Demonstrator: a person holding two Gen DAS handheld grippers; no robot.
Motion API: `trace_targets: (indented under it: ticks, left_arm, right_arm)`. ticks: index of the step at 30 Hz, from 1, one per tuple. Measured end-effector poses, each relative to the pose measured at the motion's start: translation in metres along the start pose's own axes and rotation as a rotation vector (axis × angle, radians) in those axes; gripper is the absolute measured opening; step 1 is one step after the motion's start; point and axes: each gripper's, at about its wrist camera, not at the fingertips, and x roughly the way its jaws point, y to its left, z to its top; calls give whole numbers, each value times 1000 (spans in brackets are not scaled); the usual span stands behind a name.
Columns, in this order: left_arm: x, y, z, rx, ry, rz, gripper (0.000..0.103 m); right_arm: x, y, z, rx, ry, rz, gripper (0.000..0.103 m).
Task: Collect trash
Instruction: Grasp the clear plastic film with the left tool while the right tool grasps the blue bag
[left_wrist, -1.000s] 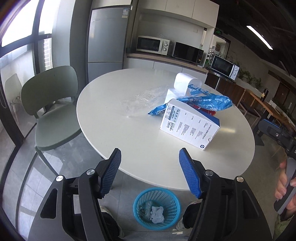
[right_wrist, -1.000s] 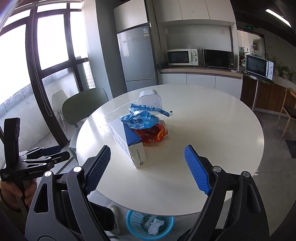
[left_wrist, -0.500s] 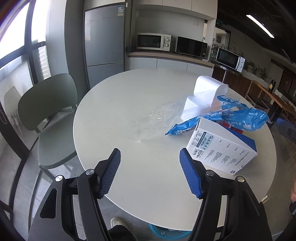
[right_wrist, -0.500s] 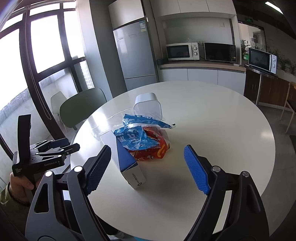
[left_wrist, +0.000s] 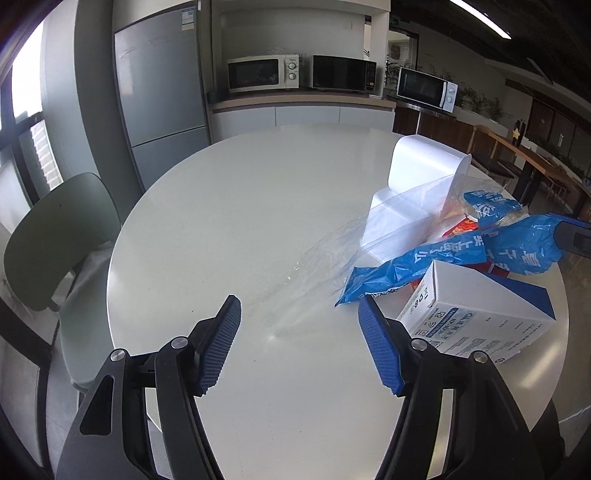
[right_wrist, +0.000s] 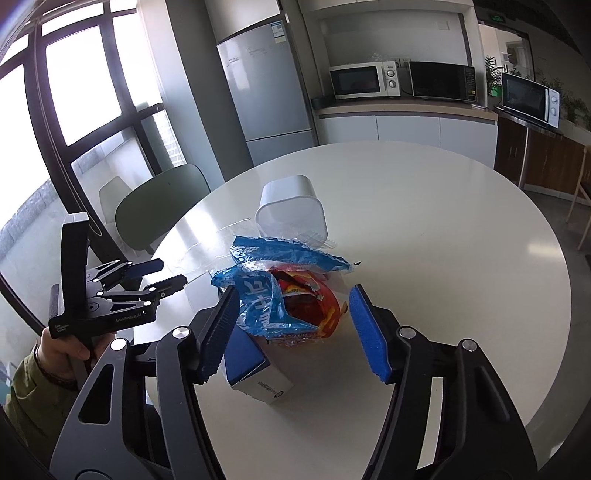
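A heap of trash lies on the round white table: a blue wrapper, a white and blue box, a white plastic container and a clear plastic film. My left gripper is open above the near end of the film, with the box just right of it. In the right wrist view my right gripper is closing around the blue wrapper and a red snack bag. I see no pad pressing on them. The box lies below its left finger.
A green chair stands at the table's left side. A fridge and a counter with microwaves line the back wall. In the right wrist view a hand holds the left gripper at the left table edge.
Both grippers have moved in over the table toward the heap, and the blue bin on the floor has dropped out of view. The right gripper's jaws have narrowed around the wrappers.
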Motion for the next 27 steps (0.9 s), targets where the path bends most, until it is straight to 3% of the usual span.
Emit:
trace_targets:
  ticks: [4, 5, 7, 13, 14, 19, 22, 27]
  left_arm:
    - [13, 1, 6, 19, 21, -41, 64]
    - [16, 3, 6, 16, 27, -50, 60]
    - [19, 3, 5, 16, 36, -54, 34]
    - [15, 0, 1, -24, 15, -126, 15]
    - [14, 0, 0, -28, 12, -123, 13]
    - [-3, 0, 0, -29, -39, -118, 13]
    - [-8, 4, 1, -16, -45, -100, 22]
    - [-2, 18, 6, -4, -13, -61, 30]
  right_arm:
    - [6, 1, 2, -6, 23, 5, 42]
    - [8, 2, 3, -3, 30, 8, 40]
    - [10, 3, 1, -4, 38, 6, 27]
    - [9, 5, -6, -20, 34, 1, 22]
    - [9, 5, -6, -19, 32, 3, 14]
    - [6, 5, -7, -33, 25, -8, 11]
    - [5, 3, -9, -32, 25, -9, 10]
    - [3, 1, -10, -21, 20, 1, 8]
